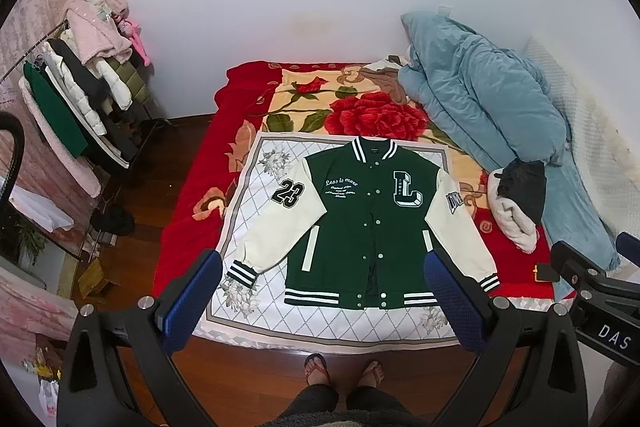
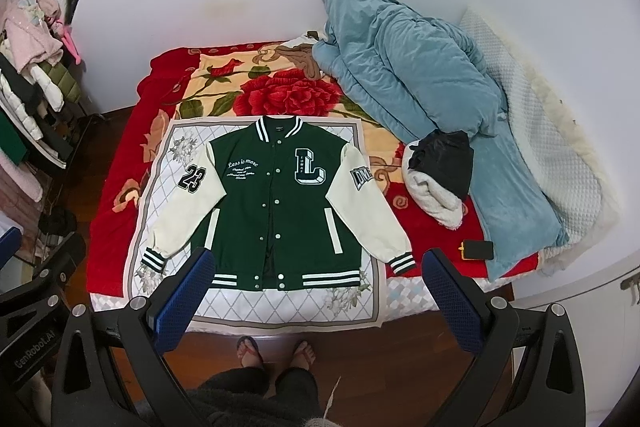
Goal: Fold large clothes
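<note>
Bed (image 1: 192, 227) holds flat jacket (image 1: 372, 223) — margins all round.

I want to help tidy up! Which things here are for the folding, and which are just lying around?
For folding: jacket, white cloth under it, left claw, right claw.

Lying around: blue quilt, phone, clothes rack.

One jacket (image 1: 370, 223); one white patterned cloth (image 1: 256, 211); one red floral blanket (image 1: 240, 99); one blue quilt (image 1: 480, 95); one phone (image 2: 478, 249); two grippers, left (image 1: 326, 303) and right (image 2: 320, 301); two feet.
</note>
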Demonstrator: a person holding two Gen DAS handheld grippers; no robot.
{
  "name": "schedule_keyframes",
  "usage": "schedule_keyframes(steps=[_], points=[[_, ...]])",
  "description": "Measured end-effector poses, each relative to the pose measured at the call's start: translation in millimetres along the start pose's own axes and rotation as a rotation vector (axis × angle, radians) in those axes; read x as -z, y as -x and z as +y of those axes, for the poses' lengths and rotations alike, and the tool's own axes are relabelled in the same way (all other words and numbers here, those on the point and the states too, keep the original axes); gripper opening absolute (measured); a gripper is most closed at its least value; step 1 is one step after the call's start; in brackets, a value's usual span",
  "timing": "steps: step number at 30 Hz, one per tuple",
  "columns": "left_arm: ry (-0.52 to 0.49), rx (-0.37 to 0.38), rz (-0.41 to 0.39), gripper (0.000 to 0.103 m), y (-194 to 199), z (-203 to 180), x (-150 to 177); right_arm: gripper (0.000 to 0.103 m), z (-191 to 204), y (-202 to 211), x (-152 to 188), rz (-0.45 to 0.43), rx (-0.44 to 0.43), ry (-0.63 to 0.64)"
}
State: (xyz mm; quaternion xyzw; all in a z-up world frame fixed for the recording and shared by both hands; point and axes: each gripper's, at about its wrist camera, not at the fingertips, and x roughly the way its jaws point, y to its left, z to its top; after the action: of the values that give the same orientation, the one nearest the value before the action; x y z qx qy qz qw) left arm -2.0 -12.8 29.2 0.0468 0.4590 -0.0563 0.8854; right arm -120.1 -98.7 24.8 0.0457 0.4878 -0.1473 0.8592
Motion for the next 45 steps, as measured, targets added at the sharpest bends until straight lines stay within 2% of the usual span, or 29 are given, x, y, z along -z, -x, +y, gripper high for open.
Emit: schedule_keyframes(steps=[2, 4, 13, 36, 39, 41, 45], points=[[0.000, 0.002, 0.000, 0.103, -1, -2, -2, 0.103, 0, 1, 1, 0.000, 0.001, 0.000], [0.002, 0.003, -0.004, 0.103, 4, 1, 12, 0.103, -1, 2, 3, -0.002, 0.002, -0.001], [0.002, 0.015, -0.002, 0.103, 7, 1, 14, 0.103, -8, 14, 20, -0.002, 0.008, -0.005], [-0.004, 0.033, -0.011, 0.103, 2, 3, 14, 0.103, -9, 16, 25, -0.003, 0.011, -0.016], [-0.015, 0.029, -0.019, 0.103, -13, 6, 9, 0.103, -12, 8, 24, -0.008, 0.021, -0.064], [-0.021, 0.003, -0.041, 0.103, -39, 7, 2, 0.103, -18, -5, 24, -0.018, -0.007, -0.112], [-0.008, -0.040, -0.052, 0.103, -91, 6, -6, 0.103, -56, -68, 28, 0.012, -0.055, -0.283]])
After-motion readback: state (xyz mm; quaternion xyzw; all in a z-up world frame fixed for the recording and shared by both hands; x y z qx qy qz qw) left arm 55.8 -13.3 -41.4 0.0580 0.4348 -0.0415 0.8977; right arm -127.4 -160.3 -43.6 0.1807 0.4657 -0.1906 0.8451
